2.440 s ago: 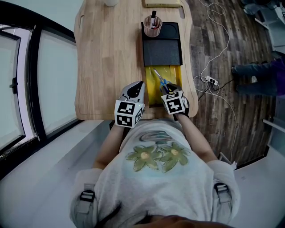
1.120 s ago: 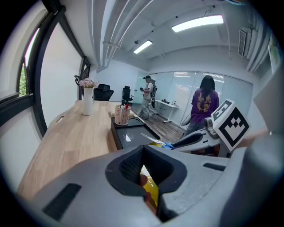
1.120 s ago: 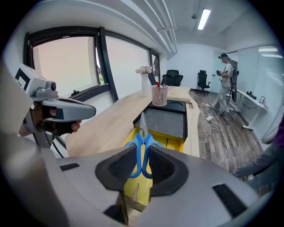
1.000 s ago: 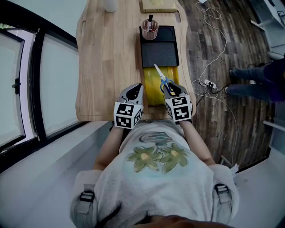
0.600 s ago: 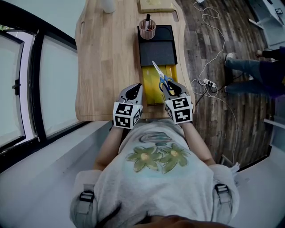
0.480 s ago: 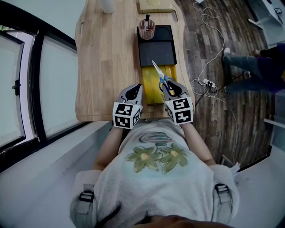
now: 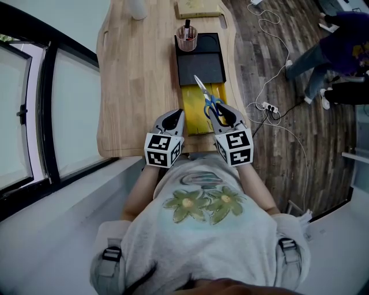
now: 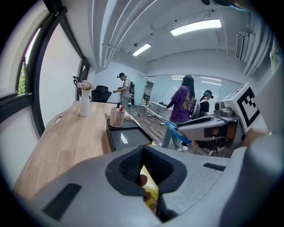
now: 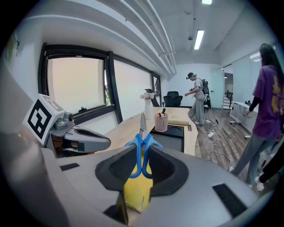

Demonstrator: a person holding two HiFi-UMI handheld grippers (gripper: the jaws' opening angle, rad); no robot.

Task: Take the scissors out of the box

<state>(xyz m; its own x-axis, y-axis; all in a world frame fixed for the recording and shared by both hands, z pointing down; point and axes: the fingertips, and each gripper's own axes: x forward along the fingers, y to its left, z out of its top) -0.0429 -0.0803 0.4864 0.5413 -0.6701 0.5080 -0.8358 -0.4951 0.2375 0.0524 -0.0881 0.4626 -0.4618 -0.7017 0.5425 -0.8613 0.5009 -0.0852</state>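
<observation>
Blue-handled scissors hang above the yellow tray that is pulled out of the black box. My right gripper is shut on their handles, and the blades point away toward the box. In the right gripper view the handles stand upright between the pads, with the tray below. My left gripper sits at the tray's near left corner. Its jaws are nearly together with the yellow wall between them.
A mesh pen cup stands on the box's far end. A white vase and a wooden board lie at the far table edge. Cables and people are on the floor to the right.
The right gripper has lifted the scissors up out of the yellow tray, tilting the blades up and away. The left gripper has stayed at the tray's corner.
</observation>
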